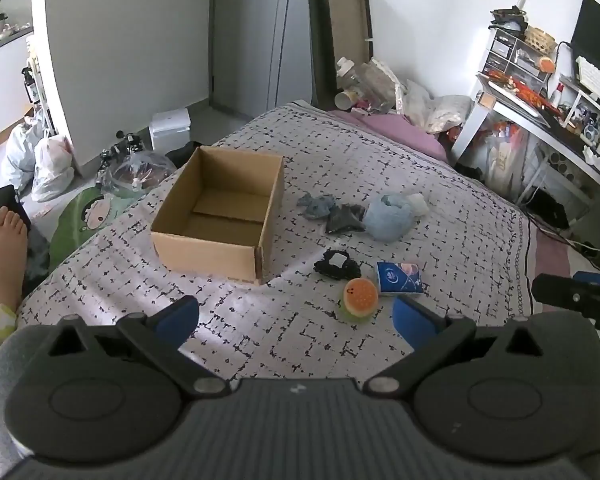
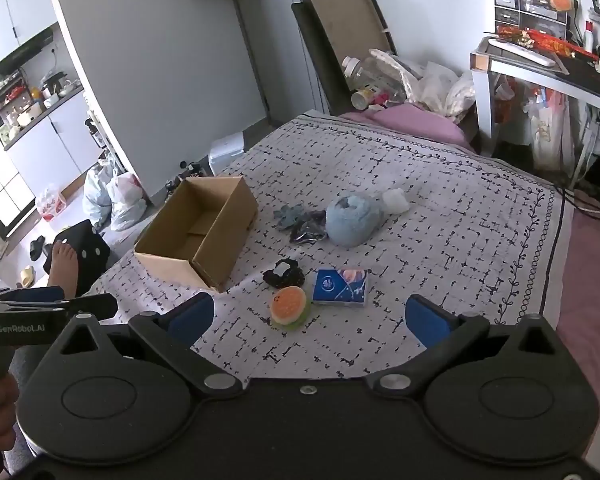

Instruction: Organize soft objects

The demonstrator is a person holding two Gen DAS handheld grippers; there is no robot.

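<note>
An empty cardboard box (image 1: 220, 216) (image 2: 198, 232) stands on the patterned bedspread (image 1: 440, 184) (image 2: 460, 208). Right of it lie grey-blue cloths (image 1: 328, 210) (image 2: 300, 222), a pale blue plush (image 1: 390, 216) (image 2: 352, 220), a black scrunchie (image 1: 337, 265) (image 2: 284, 274), a blue tissue pack (image 1: 399, 278) (image 2: 342, 287) and an orange burger toy (image 1: 359, 296) (image 2: 289, 305). My left gripper (image 1: 296, 320) is open above the near bedspread, nothing between its fingers. My right gripper (image 2: 310, 320) is open too, with the burger toy just ahead of it, apart from the pads.
A person's bare foot (image 1: 6, 236) (image 2: 62, 264) rests at the bed's left edge. Bags (image 1: 48, 168) and clutter sit on the floor at left. A purple pillow (image 1: 400, 132), bottles and bags lie at the bed's far end. A crowded white desk (image 1: 540, 120) stands at right.
</note>
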